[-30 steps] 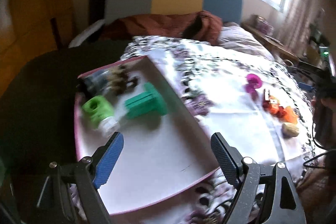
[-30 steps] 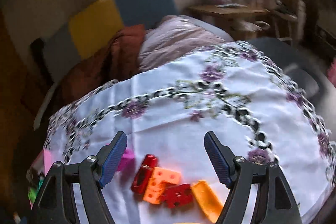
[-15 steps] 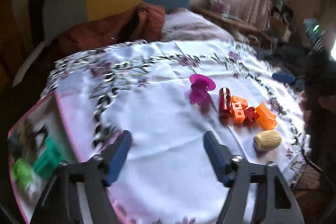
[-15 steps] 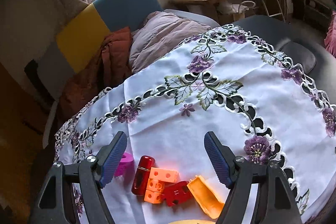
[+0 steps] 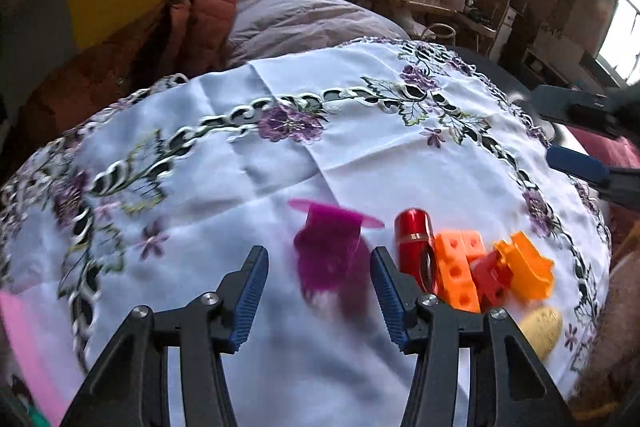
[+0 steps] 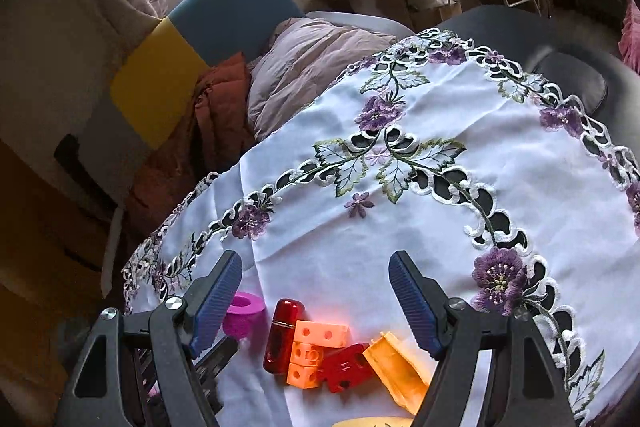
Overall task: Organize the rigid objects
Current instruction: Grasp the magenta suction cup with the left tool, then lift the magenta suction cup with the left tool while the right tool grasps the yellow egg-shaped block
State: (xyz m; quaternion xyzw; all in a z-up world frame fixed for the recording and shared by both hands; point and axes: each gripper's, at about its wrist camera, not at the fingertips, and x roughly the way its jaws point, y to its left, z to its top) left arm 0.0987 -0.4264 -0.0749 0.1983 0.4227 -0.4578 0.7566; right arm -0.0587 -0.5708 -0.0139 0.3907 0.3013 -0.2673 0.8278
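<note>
Left gripper [image 5: 318,265] closing, purple cup [image 5: 328,253] between jaws, untouched, lying on tablecloth [image 5: 360,155]. Right gripper [image 6: 316,287] open above red tube [image 6: 282,333] and orange block [image 6: 314,347], holding nothing.

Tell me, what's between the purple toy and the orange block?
A shiny red cylinder lies between the purple toy and the orange block, shown in both wrist views.

Magenta flanged piece [image 5: 328,251]: upright, leftmost, blurred. Red glossy cylinder [image 5: 414,243]: on side, just right. Orange holed blocks [image 5: 458,267]: touching cylinder. Red block [image 6: 346,367], orange angular piece [image 5: 528,267]: adjoining. Yellow oval [image 5: 542,331]: nearest, right end.
</note>
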